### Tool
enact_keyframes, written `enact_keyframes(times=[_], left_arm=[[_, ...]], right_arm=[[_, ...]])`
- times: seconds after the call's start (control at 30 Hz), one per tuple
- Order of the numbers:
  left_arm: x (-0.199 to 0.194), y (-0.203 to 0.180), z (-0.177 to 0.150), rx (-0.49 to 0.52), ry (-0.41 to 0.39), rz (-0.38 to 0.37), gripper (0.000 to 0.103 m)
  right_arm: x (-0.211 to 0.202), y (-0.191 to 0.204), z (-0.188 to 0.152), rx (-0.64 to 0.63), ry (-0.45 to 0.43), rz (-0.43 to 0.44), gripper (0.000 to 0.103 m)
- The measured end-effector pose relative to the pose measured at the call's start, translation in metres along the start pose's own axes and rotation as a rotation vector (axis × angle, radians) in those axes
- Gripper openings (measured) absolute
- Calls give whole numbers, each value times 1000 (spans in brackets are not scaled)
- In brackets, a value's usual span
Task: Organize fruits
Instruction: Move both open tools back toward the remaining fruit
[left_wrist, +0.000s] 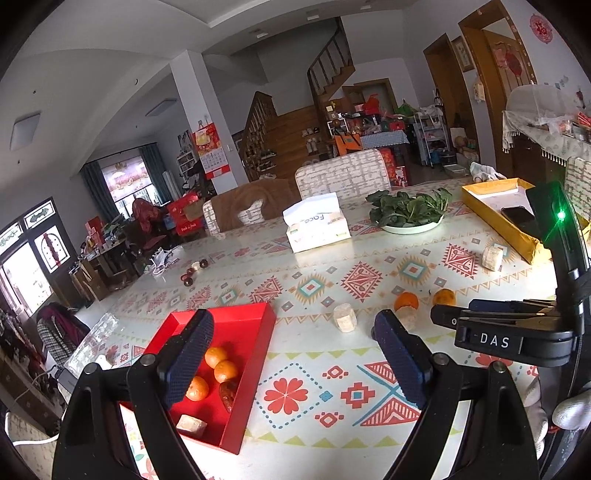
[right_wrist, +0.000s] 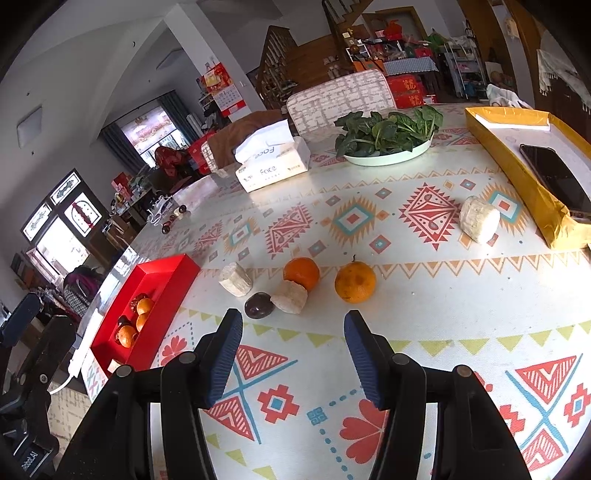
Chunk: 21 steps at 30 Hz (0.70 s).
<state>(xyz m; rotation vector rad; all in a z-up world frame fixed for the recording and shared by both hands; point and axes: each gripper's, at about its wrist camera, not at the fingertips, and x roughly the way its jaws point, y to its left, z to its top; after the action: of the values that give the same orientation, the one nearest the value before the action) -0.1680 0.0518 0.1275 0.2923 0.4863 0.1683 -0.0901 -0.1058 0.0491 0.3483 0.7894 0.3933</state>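
1. Key relation: the loose fruit sits straight ahead of the right gripper (right_wrist: 293, 350), just past its fingertips. The dark passion fruit (right_wrist: 259, 305) is nearest, right beyond the left-hand fingertip, touching a pale chunky piece (right_wrist: 291, 296) (sugarcane? can't say for sure) that leans against an orange (right_wrist: 301, 273). A second, stemmed orange (right_wrist: 355, 282) sits a bit apart to the right, more in line with the right-hand finger
2. Everything round, so no long axis to worry about. The cut chunks are stubby cylinders; one (right_wrist: 235, 279) lies left of the cluster, another (right_wrist: 479, 219) well apart near the yellow box (right_wrist: 517, 173)
3. Right gripper is spread wide, nothing between the pads. Left gripper (left_wrist: 295, 354) is spread wide and empty too, hovering by the red tray (left_wrist: 255, 365)
4. My guess: the right one is clearly nearer the loose fruit, the left nearer the tray, so the right grabs next
5. Containers: the red tray holds three small oranges (left_wrist: 216, 357), a dark reddish fruit (left_wrist: 228, 394) and one pale chunk (left_wrist: 191, 424). The yellow box holds a phone (right_wrist: 557, 177). The white plate (right_wrist: 391, 157) has leafy greens (right_wrist: 388, 131), not part of this
6. Tight spot, I reckon: passion fruit, chunk and orange are touching, so closing on one could nudge the others
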Motion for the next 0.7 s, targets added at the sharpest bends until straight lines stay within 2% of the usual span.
enact_keyframes(times=[0.23,0.33,0.47,0.7], left_arm=[[10,0,-4,-4,25,-13,89],[22,4,-5,-20,58,-59,89],[49,28,-11,-128,153,-154,89],[87,77,-30,-339,240,-264,88]], right_arm=[[7,-3,-1,4,15,-10,62],[8,-5,-1,9,20,-13,62],[-4,-17,8,42,-12,-26,62],[-29,-52,33,91,-79,-121,63]])
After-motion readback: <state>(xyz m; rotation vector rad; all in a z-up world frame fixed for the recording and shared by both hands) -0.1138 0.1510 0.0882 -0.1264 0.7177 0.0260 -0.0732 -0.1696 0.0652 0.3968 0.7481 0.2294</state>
